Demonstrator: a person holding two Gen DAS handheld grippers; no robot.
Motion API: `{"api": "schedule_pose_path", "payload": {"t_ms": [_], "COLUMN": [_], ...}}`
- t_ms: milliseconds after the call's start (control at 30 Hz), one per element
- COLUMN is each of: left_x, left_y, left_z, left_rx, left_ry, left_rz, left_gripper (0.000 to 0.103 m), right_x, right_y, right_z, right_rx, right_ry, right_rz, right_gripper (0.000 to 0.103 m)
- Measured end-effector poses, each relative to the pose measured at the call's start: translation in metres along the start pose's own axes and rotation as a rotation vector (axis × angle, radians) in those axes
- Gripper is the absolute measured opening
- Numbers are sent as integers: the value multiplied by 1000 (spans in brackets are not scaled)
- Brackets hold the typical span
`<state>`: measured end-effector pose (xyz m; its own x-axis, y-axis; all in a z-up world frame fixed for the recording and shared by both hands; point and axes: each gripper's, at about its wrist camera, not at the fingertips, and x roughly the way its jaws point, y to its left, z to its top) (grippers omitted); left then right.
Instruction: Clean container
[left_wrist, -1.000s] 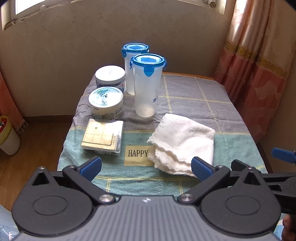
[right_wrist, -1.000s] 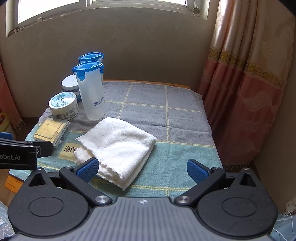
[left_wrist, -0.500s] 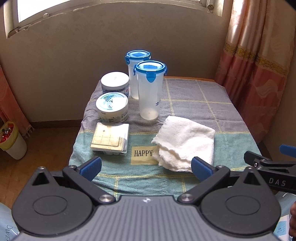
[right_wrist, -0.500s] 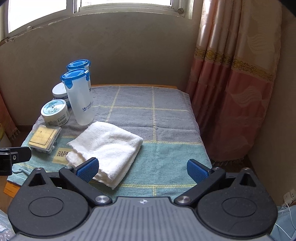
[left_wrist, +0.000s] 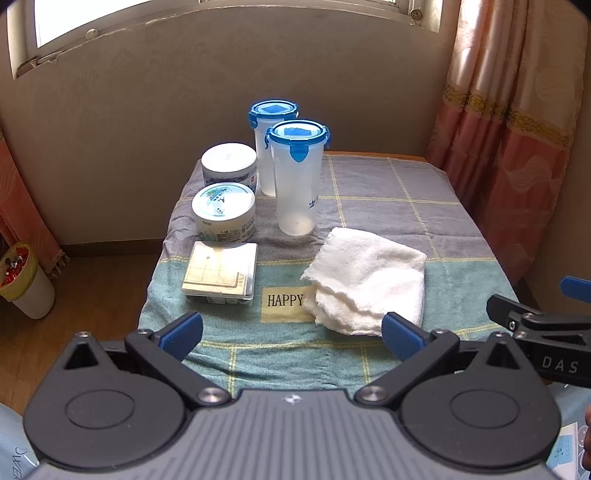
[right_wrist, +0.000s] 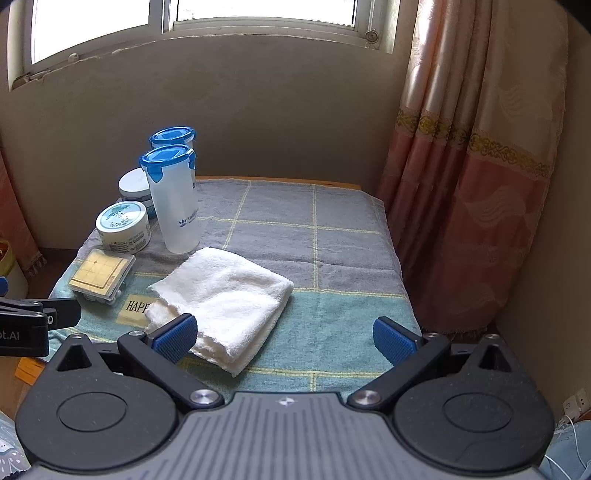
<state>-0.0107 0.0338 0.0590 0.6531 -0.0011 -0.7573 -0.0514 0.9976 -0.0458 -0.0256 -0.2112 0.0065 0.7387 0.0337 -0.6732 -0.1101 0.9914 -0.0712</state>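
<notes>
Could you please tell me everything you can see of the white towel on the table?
The white towel is a soft, fluffy terry cloth, folded into a thick rough square with layered edges toward the camera. It lies flat on the checked tablecloth, just in front of the nearer blue-lidded container, its corner overlapping the HAPPY label. Neither hand-held gripper touches it.

Bare checked grey-and-teal tablecloth spans the right half. Left, two tall blue-lidded clear containers, two round white tubs and a flat clear plastic box crowd together, folded white towel just beside.
</notes>
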Motion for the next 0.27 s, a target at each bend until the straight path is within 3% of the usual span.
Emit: {"api": "schedule_pose_path", "payload": {"t_ms": [267], "left_x": [-3], "left_y": [-2], "left_z": [-5], "left_rx": [7], "left_ry": [0], "left_rz": [-3], "left_gripper": [103], "right_x": [1], "right_y": [3], "right_z": [0], "right_rx": [-12], "right_ry": [1], "right_rz": [1], "right_gripper": [103]}}
